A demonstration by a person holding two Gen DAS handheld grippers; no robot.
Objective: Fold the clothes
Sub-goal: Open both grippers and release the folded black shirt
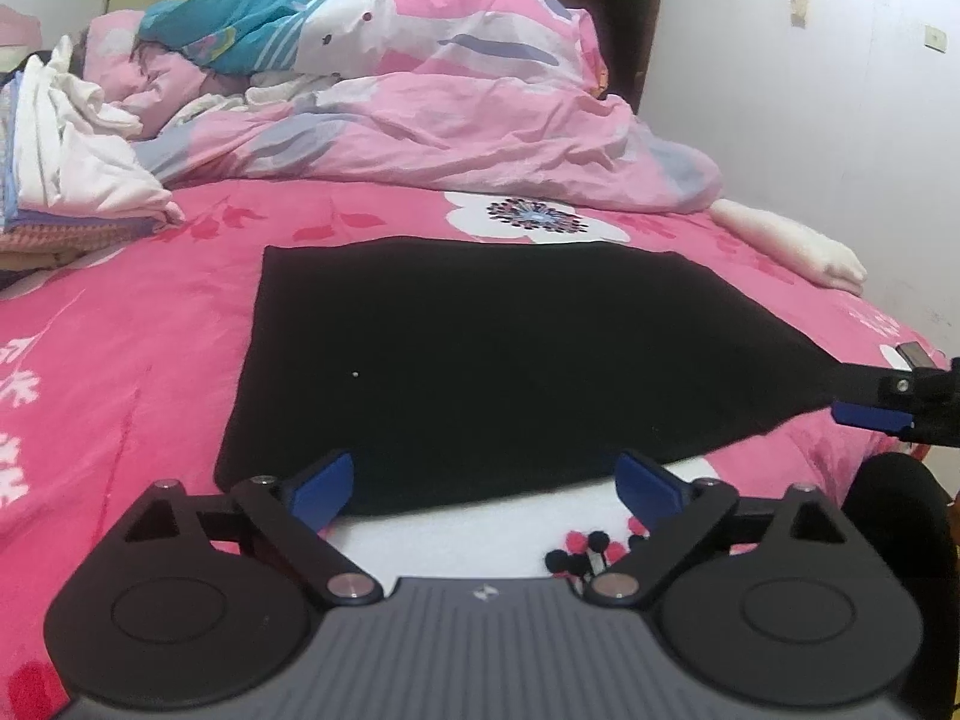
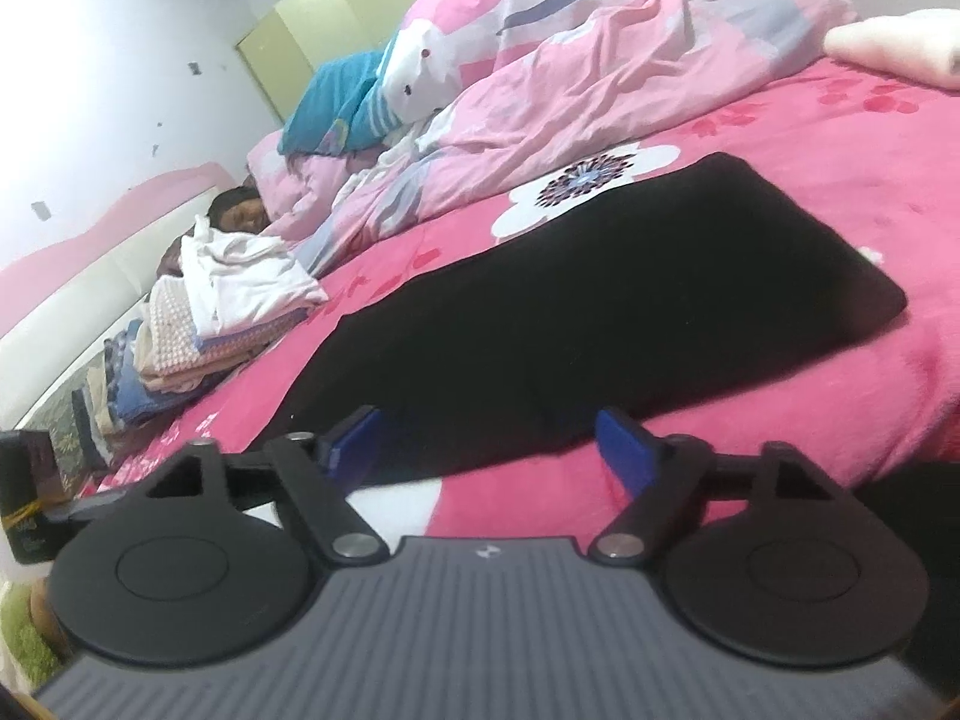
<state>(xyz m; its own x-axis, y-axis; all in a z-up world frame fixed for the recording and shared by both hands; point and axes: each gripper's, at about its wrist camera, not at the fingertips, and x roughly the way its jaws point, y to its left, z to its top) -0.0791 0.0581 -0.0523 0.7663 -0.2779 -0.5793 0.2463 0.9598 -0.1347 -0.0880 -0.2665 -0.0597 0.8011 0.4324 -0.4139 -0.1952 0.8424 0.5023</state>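
Two black grippers with blue pads, left gripper (image 1: 486,483) and right gripper (image 2: 489,441), both spread wide and empty, flat folded black cloth (image 1: 480,354) lying on pink floral bedspread (image 1: 120,360), just beyond the fingertips.

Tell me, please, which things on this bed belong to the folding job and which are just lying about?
Job: black garment, spread flat; left gripper and right gripper, both open, holding nothing; stack of folded clothes.

Lying about: pink duvet, teal cloth, white roll.
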